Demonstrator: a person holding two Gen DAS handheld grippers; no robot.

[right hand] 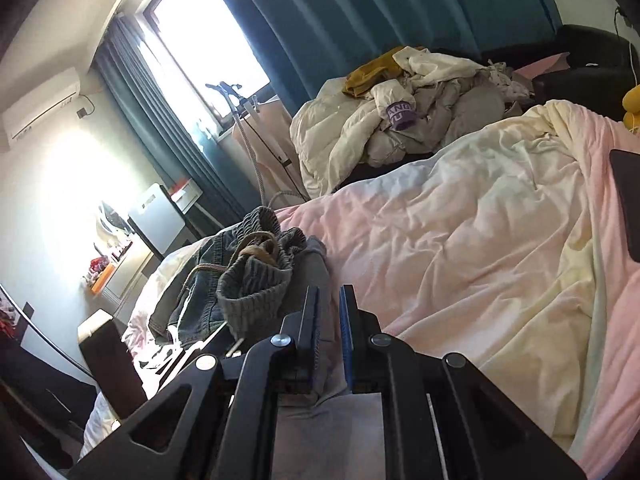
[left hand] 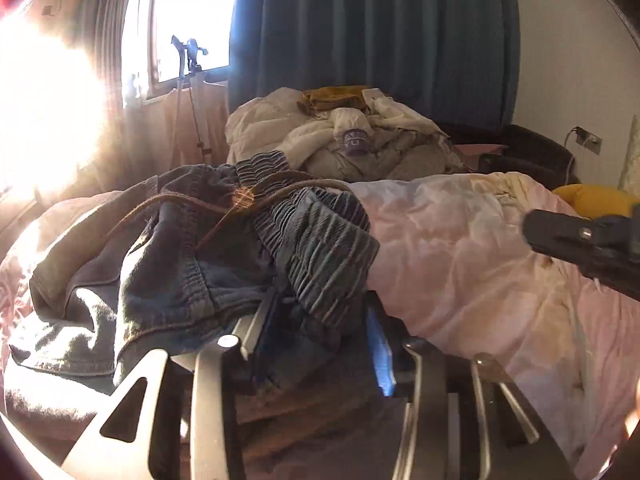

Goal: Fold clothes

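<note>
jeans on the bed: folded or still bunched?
Bunched. The jeans lie crumpled on the pink duvet, elastic waistband twisted up, drawstring loose across it.

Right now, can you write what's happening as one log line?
step: fold clothes | left gripper: shut on denim pants | right gripper: shut on grey fabric | surface: pink duvet

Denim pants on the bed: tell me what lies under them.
The denim pants lie bunched on the pink duvet, a brown drawstring across the elastic waistband. Whatever is directly beneath the bunched fabric is covered.
</note>
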